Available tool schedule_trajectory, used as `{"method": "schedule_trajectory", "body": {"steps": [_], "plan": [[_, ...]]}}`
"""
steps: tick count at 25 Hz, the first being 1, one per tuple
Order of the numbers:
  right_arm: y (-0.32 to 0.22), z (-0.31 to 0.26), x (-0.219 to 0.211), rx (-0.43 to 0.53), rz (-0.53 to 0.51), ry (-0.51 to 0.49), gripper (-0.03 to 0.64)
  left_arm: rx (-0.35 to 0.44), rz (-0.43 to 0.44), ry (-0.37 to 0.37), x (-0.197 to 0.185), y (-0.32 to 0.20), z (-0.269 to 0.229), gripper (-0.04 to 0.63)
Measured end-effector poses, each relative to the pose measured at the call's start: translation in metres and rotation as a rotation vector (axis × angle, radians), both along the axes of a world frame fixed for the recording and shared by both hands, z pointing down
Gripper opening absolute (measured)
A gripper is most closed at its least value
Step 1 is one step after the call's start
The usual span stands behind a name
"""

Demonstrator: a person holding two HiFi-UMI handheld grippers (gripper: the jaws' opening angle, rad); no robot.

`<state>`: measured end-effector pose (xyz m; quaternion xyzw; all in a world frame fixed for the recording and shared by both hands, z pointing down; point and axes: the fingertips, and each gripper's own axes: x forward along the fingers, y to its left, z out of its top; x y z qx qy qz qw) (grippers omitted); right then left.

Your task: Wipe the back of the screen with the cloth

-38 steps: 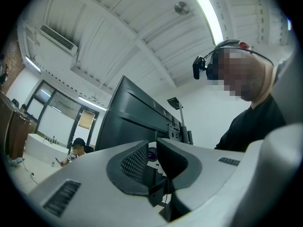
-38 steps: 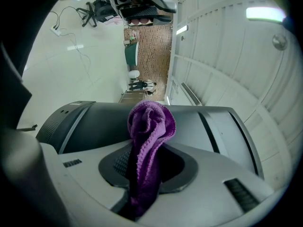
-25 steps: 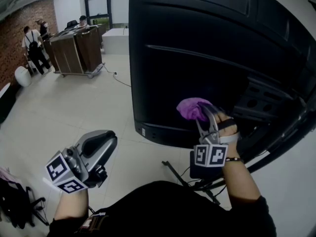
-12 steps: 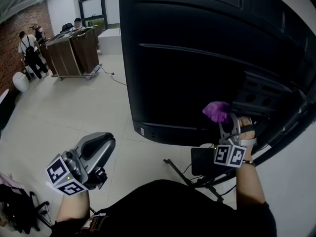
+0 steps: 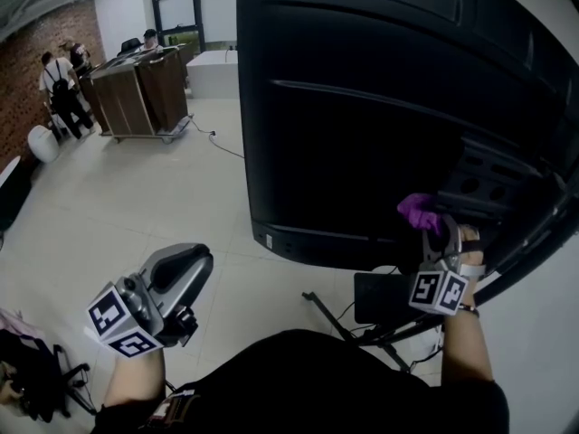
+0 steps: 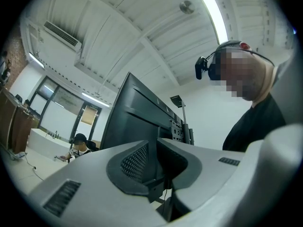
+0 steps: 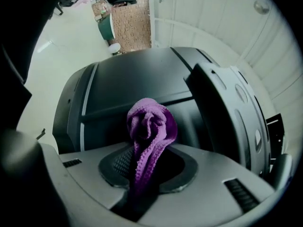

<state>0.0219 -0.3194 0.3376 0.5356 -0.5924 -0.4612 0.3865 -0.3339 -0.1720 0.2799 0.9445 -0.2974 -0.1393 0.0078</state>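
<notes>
Low on the large black plastic back of the screen (image 5: 362,107), around 4 o'clock, my right gripper (image 5: 434,226) clenches a crumpled purple knitted cloth (image 5: 416,211). The cloth's bunched end sits just beside the black perforated mounting bracket (image 5: 488,188); whether it touches the panel I cannot tell. At 7 o'clock in the head view, my left gripper (image 5: 184,262) hangs well apart from the screen, jaws closed on nothing

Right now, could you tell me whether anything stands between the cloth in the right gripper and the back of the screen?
Nothing visible does. The purple cloth, clamped in the right gripper, faces the bare black back of the screen directly; the mounting bracket sits off to the right, outside the path.
</notes>
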Motion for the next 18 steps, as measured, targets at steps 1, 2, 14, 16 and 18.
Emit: {"method": "schedule_trajectory", "body": {"steps": [1, 2, 14, 16, 18], "plan": [[0.005, 0.000, -0.015, 0.002, -0.039, -0.001, 0.103, -0.003, -0.005, 0.001, -0.002, -0.001, 0.001, 0.049], [0.009, 0.001, -0.034, 0.001, -0.086, 0.005, 0.103, -0.005, -0.009, 0.003, -0.004, -0.002, 0.002, 0.049], [-0.008, 0.047, -0.264, -0.060, -0.439, 0.276, 0.103, -0.015, -0.020, 0.009, -0.006, -0.004, 0.006, 0.049], [-0.011, 0.048, -0.263, -0.062, -0.429, 0.276, 0.104, -0.014, -0.018, 0.009, -0.006, -0.003, 0.005, 0.049], [-0.011, 0.049, -0.241, -0.070, -0.406, 0.259, 0.104, -0.014, -0.018, 0.010, -0.006, -0.002, 0.005, 0.049]]}}
